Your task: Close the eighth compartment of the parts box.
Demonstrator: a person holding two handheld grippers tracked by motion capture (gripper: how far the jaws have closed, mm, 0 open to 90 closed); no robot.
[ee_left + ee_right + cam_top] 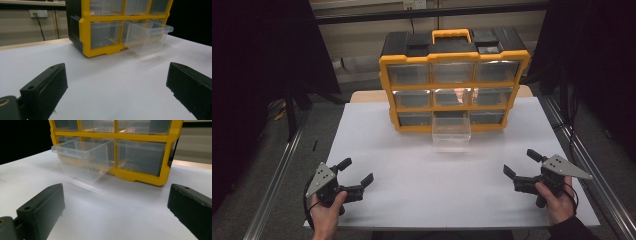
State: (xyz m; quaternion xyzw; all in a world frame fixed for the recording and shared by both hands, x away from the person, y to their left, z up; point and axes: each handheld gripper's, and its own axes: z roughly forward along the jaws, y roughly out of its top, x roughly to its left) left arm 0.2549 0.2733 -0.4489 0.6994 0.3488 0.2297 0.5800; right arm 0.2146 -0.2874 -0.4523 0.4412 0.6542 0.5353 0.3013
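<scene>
A yellow and black drawer cabinet (453, 80) stands at the back middle of the white table (422, 175). Its bottom middle clear drawer (451, 134) is pulled out over the table, and the other drawers sit pushed in. That drawer (147, 36) looks empty in the left gripper view, and in the right gripper view the drawer (83, 160) sticks out from the cabinet (140, 173). My left gripper (357, 172) rests open at the front left, held by a hand. My right gripper (523, 162) rests open at the front right. Nothing lies between either pair of jaws.
Metal rails (277, 175) run along both sides of the table. A wall with a power socket (38, 13) lies behind the cabinet. Dark curtains (257, 75) close off both sides. White tabletop stretches between the grippers and the cabinet.
</scene>
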